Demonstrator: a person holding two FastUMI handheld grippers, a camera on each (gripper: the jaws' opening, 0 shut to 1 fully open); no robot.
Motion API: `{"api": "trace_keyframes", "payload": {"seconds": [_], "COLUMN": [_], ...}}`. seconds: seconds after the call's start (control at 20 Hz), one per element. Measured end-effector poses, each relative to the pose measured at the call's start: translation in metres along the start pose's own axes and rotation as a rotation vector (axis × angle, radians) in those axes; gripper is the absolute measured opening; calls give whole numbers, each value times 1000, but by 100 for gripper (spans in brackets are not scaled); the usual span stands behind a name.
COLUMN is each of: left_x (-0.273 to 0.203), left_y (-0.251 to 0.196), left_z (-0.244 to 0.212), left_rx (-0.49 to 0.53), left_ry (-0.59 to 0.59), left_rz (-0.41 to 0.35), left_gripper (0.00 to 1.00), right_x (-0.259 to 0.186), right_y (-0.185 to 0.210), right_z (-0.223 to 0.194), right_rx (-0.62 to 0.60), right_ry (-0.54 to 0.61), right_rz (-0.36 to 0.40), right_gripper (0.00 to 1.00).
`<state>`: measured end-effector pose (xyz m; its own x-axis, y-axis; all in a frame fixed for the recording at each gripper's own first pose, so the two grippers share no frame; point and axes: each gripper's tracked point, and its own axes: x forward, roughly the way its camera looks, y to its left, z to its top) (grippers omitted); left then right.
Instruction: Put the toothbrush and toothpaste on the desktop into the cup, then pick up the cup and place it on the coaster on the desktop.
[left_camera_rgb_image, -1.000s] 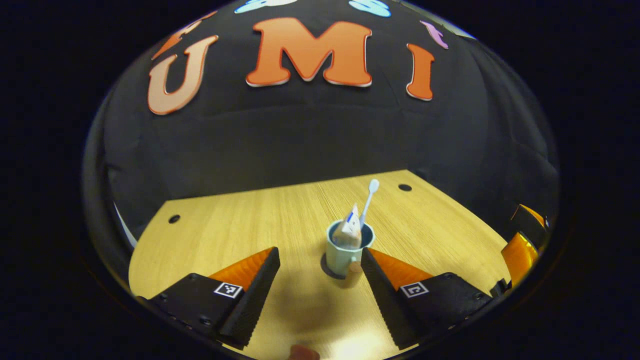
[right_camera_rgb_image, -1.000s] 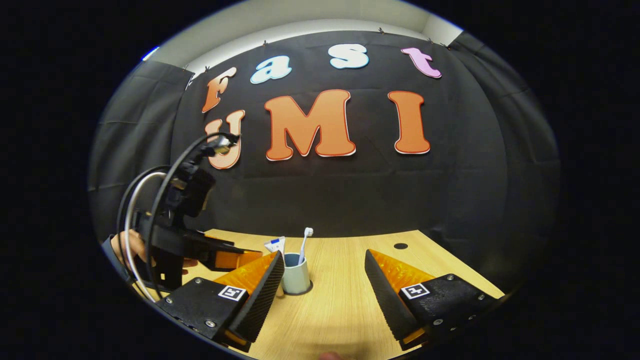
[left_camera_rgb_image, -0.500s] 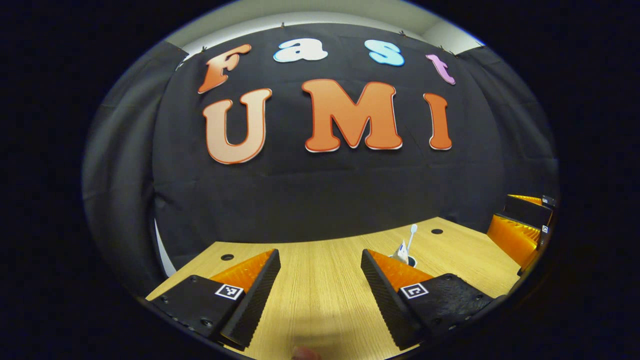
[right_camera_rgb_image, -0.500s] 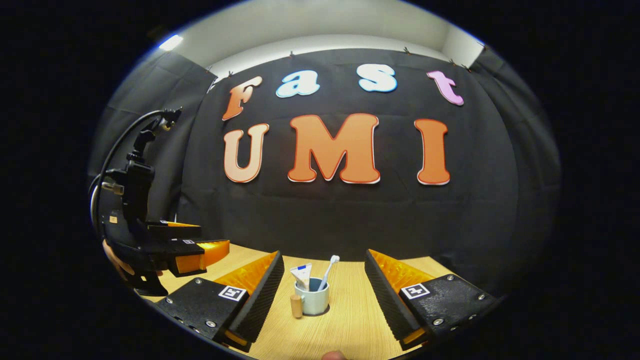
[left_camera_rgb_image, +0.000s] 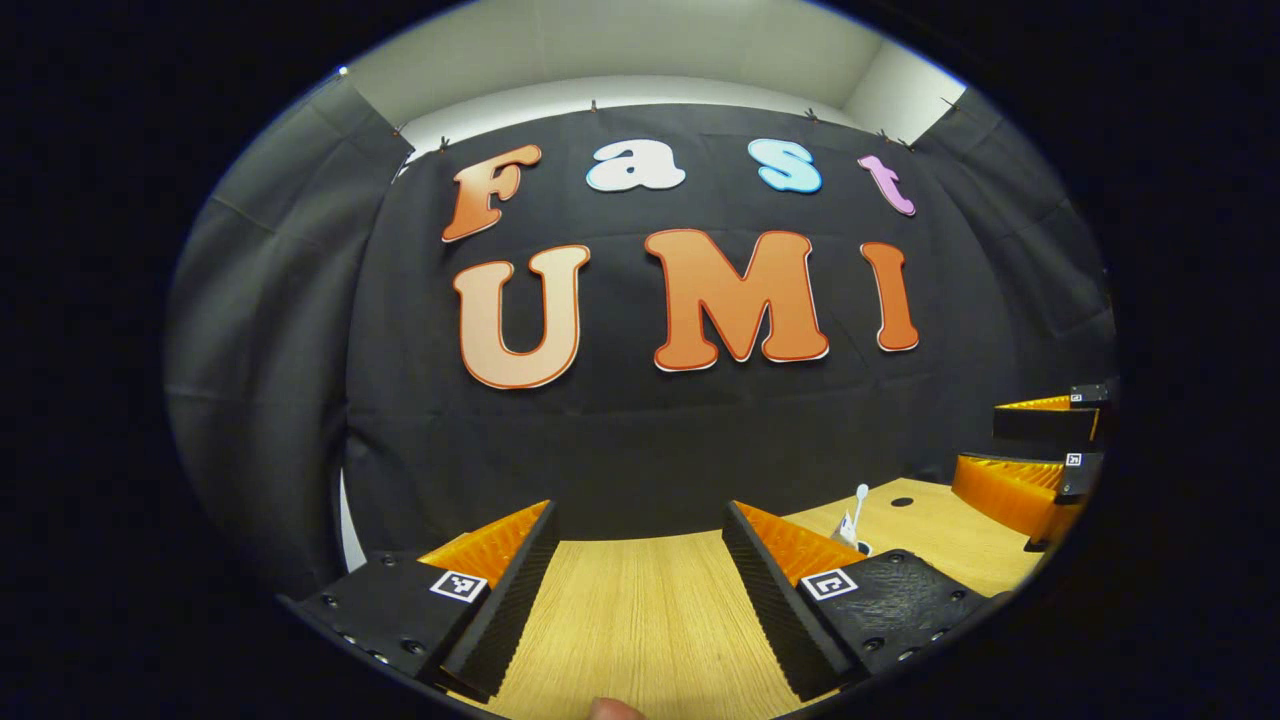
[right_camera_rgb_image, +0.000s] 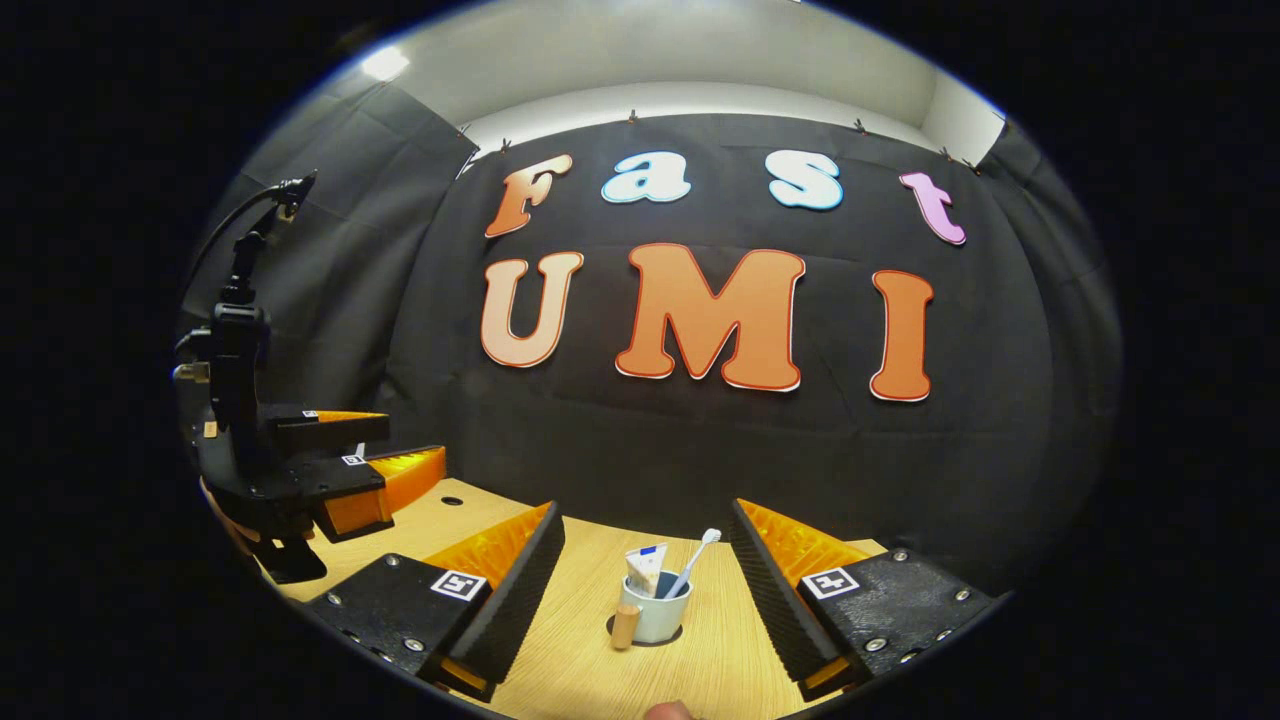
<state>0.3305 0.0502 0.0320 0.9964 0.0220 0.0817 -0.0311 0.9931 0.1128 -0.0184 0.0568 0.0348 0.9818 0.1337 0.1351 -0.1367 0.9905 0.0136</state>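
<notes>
Pale blue, the cup (right_camera_rgb_image: 656, 614) is standing upright on the wooden desktop (right_camera_rgb_image: 700, 660), resting on the dark coaster (right_camera_rgb_image: 646, 634) whose rim is showing around its base. The toothbrush (right_camera_rgb_image: 693, 566) and the toothpaste (right_camera_rgb_image: 644, 568) are both leaning inside it, heads above the rim, and the cup's wooden handle (right_camera_rgb_image: 625, 626) is pointing toward the near left.

Judging from this layout, both loading steps and the placement are looking complete, so you are in the retreat phase. The next move is calling only for a clean withdrawal: keep both tools away from the toothbrush tip so that nothing tips the cup.

In the right gripper view, your right gripper (right_camera_rgb_image: 646, 590) is hanging near and just above the desktop, fingers spread wide and gripping nothing, with the cup framed in the gap and touching neither finger. Your left gripper (right_camera_rgb_image: 385, 470) is sitting off to the left, level, well apart from the cup. In the left gripper view, the left gripper (left_camera_rgb_image: 636, 580) is likewise gaping wide with nothing between its fingers, pointing toward the far wall, while the cup (left_camera_rgb_image: 858, 546) is peeking out past its right finger.
</notes>
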Motion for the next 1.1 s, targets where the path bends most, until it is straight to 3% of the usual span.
{"api": "trace_keyframes", "payload": {"seconds": [0.5,1.1], "left_x": [2,1], "left_y": [18,24], "left_z": [-1,-19], "left_rx": [2,-6], "left_ry": [-26,36], "left_rz": [39,70], "left_gripper": [98,98], "right_x": [12,16], "right_y": [-18,-33], "right_z": [-10,-23], "right_rx": [27,37], "right_ry": [5,20], "right_rz": [-49,-66], "right_gripper": [99,99]}}
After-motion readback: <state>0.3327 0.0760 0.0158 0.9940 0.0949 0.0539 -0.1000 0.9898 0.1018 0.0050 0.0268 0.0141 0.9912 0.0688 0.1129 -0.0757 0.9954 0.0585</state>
